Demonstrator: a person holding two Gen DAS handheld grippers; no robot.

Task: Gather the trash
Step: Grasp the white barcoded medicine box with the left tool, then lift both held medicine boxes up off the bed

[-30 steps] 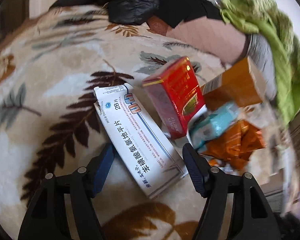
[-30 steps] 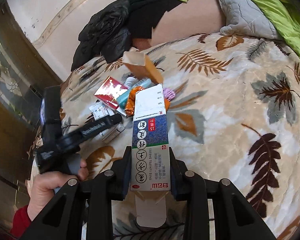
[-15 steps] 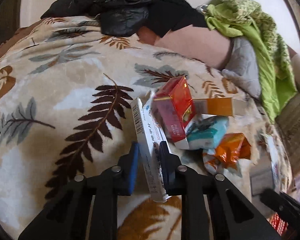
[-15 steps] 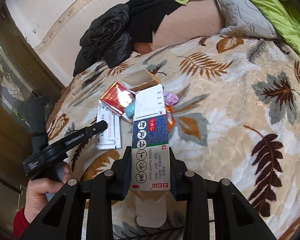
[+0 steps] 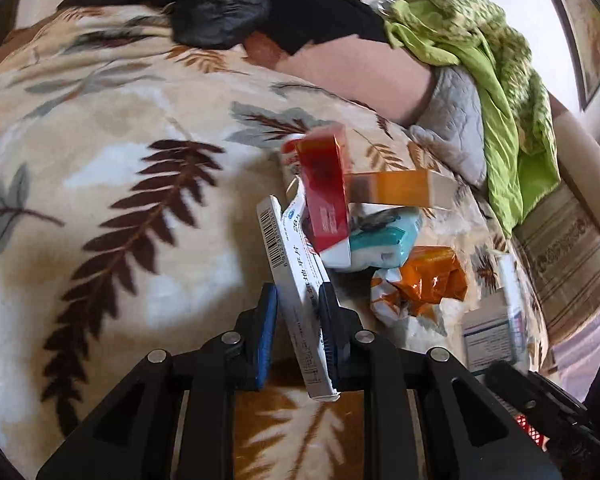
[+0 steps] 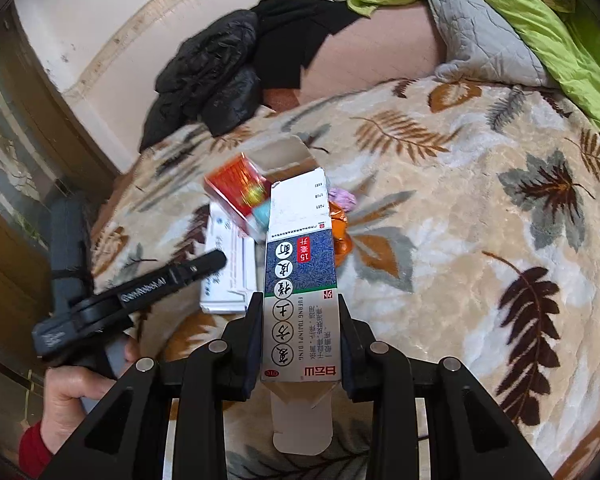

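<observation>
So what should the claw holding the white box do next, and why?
Probably lift it gently, straight up. The left claw is pinched shut on the white box, which stands on its edge on the blanket. A red box leans on its far end, so a fast pull could tip that onto the other trash.

A bed spread with a plush cream blanket (image 6: 440, 216) patterned in brown, tan and grey leaves carries everything. On it a small heap of litter: an orange crumpled wrapper (image 5: 424, 284), a teal packet (image 5: 384, 236), an open-ended orange carton (image 5: 396, 188) and, off to one side, what may be a printed leaflet (image 5: 492, 332), blurred. Black clothing (image 6: 215, 80) is piled at the far edge, a grey quilted pillow (image 6: 480, 36) and green cloth (image 6: 540, 20) beside it
</observation>
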